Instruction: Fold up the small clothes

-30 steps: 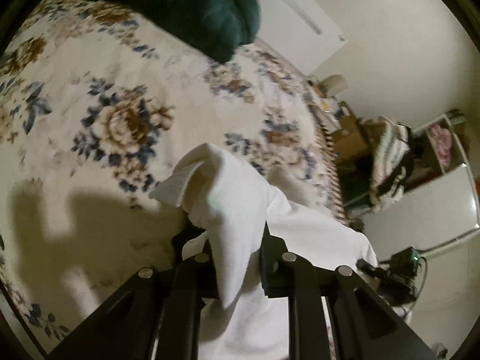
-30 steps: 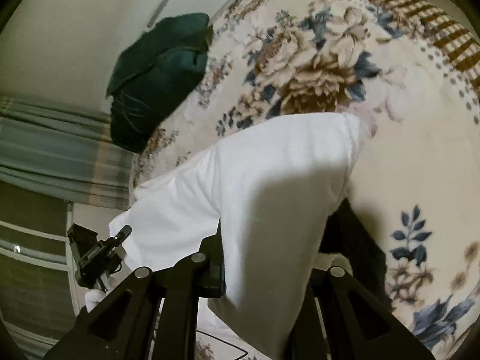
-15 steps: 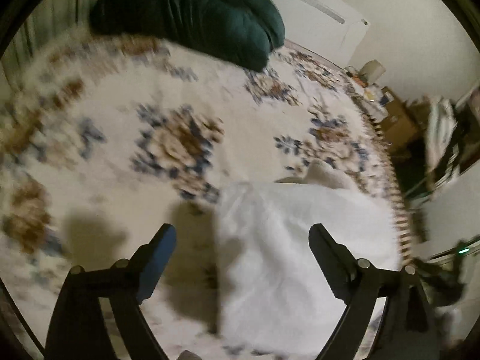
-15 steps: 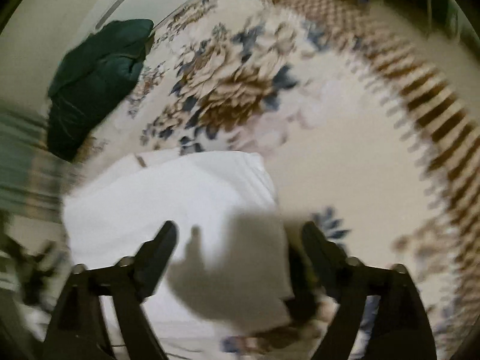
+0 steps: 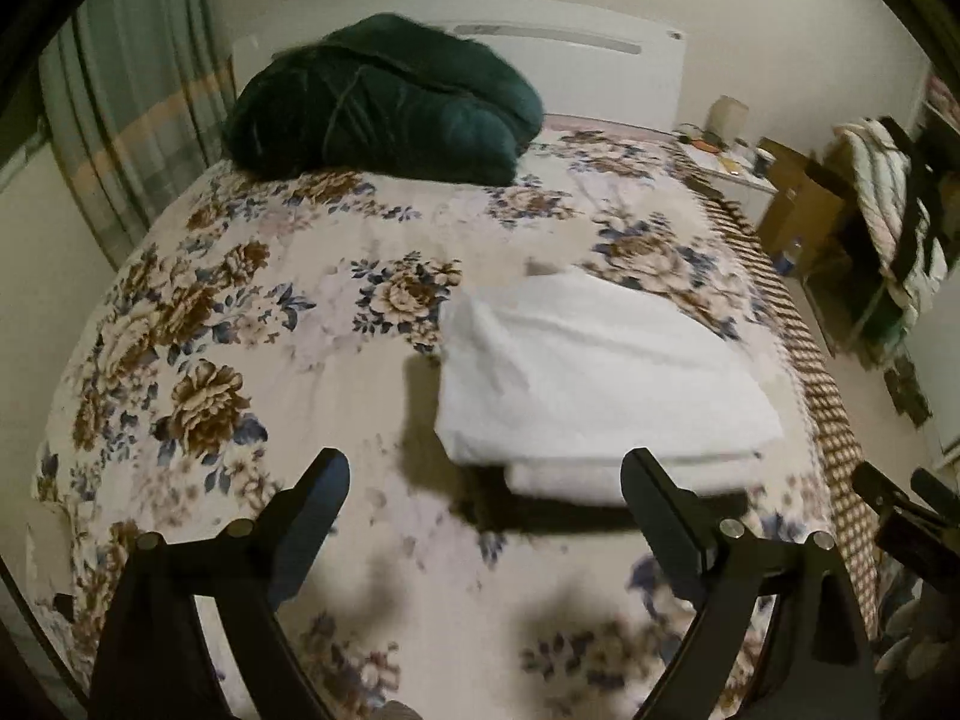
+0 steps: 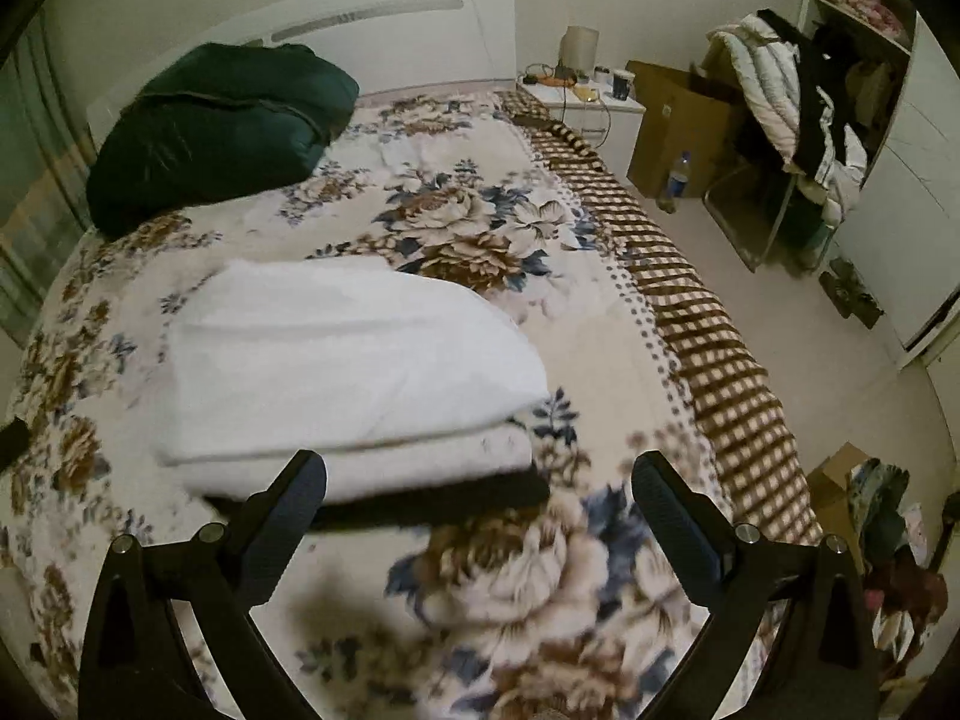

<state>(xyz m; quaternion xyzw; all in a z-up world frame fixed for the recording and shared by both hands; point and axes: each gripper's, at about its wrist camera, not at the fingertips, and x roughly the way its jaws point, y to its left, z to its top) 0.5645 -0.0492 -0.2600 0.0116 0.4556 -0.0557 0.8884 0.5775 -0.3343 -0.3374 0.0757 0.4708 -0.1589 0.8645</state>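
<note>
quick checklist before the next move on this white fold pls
1. Left claw free of cloth: ok, its jaws are opening and nothing sits between them.
2. Right claw free of cloth: ok, wide apart and empty.
3. White garment lying folded on the floral bedspread: ok, the top layer rests over a lower one.
4. Edges lined up: not ok, the lower layer sticks out past the near edge of the top one.
5. Dark item under the garment's near edge: cannot tell what it is.
6. Room to work: ok, the green bundle sits far off by the headboard.
</note>
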